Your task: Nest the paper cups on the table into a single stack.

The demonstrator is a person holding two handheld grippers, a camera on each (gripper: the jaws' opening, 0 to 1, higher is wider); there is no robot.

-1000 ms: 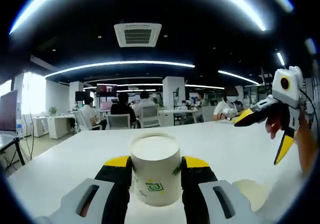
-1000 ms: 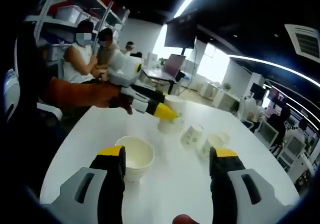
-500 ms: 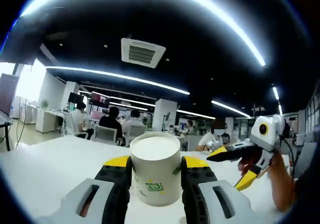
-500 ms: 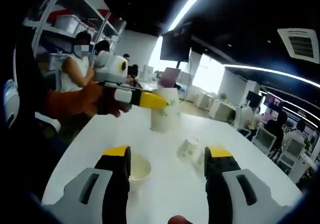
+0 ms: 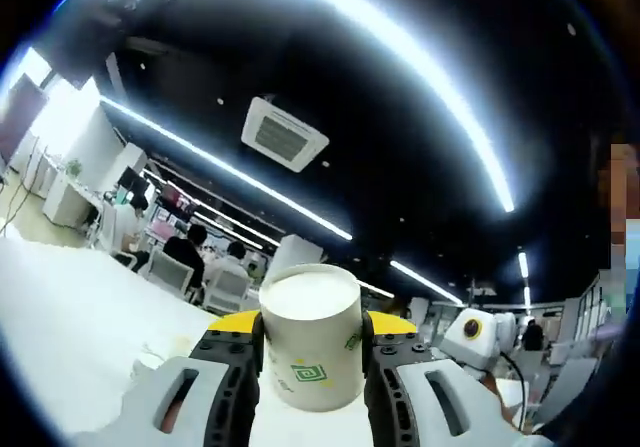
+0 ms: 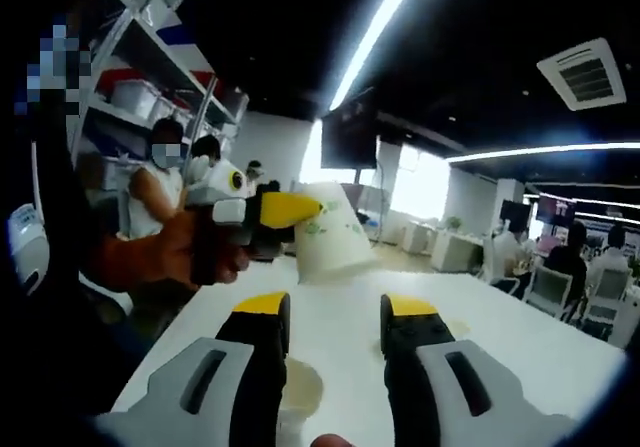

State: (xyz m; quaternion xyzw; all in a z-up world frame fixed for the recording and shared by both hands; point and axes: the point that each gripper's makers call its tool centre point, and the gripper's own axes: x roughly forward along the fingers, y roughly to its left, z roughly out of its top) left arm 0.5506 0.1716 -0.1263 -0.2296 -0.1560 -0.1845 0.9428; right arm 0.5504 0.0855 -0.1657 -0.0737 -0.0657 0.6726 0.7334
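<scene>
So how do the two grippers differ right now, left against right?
The left gripper is shut on a white paper cup; the right gripper holds nothing, jaws a narrow gap apart. The left one is lifted off the white table; the right one points at it. Both have yellow-tipped black jaws.

1. Paper cups: two are counted. One held cup [image 5: 309, 345] is seen in the left gripper view; one cup on the table [image 6: 297, 390] is seen in the right gripper view.
2. Grippers: two are counted, the left gripper [image 5: 309, 329] and the right gripper [image 6: 334, 309].
3. Ceiling vents: one ceiling vent [image 5: 285, 134] is counted per view.
</scene>
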